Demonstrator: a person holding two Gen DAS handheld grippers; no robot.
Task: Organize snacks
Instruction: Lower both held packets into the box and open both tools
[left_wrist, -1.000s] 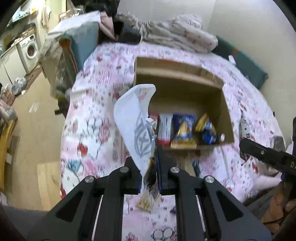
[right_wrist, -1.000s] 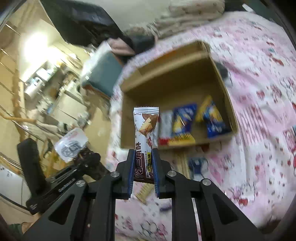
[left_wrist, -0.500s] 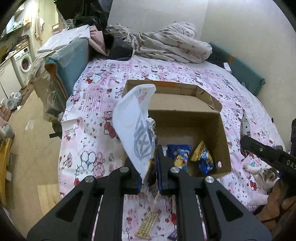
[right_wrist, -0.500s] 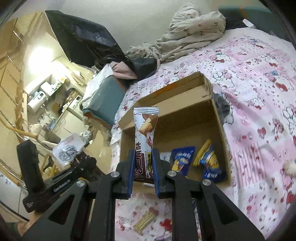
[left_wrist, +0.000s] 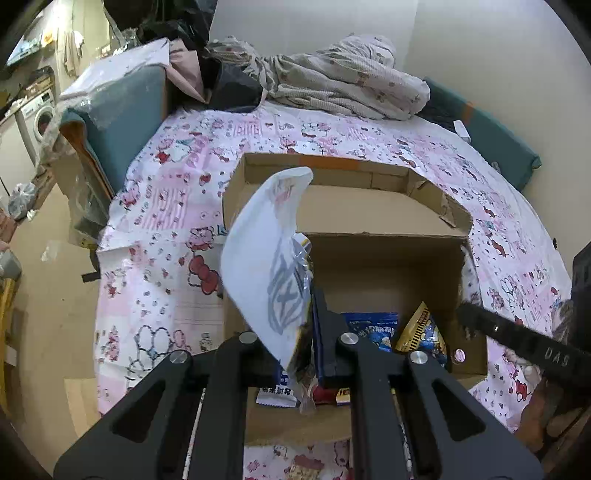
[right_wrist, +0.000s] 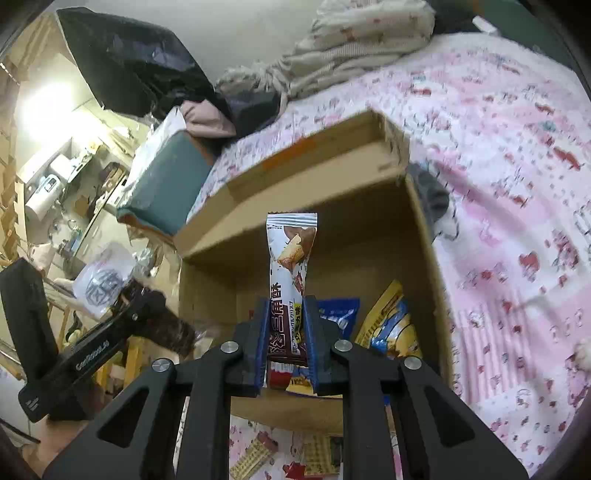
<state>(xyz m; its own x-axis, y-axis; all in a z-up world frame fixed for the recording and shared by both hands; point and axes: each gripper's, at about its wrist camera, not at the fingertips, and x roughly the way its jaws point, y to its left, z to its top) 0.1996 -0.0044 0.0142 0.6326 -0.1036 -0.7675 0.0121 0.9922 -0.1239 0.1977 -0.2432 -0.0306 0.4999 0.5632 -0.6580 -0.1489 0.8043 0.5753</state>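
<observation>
An open cardboard box (left_wrist: 373, 218) (right_wrist: 369, 206) stands on the pink patterned bedspread. Inside lie a blue snack pack (left_wrist: 373, 326) (right_wrist: 340, 310) and a yellow-blue pack (left_wrist: 421, 332) (right_wrist: 391, 317). My left gripper (left_wrist: 308, 354) is shut on a white snack bag (left_wrist: 269, 266) with a grey emblem, held over the box's near left corner. My right gripper (right_wrist: 286, 343) is shut on a white-and-brown wafer bar (right_wrist: 290, 273), upright over the box's near edge. The left gripper and its bag also show in the right wrist view (right_wrist: 99, 284).
Loose wafer snacks (right_wrist: 255, 458) lie on the bedspread (left_wrist: 162, 206) in front of the box. A crumpled blanket (left_wrist: 343, 85) is at the bed's far end. A teal cushion (left_wrist: 110, 122) stands left of the bed, with floor beyond.
Both grippers have moved forward and lower toward the box, still holding their snacks. The box now fills more of both views.
</observation>
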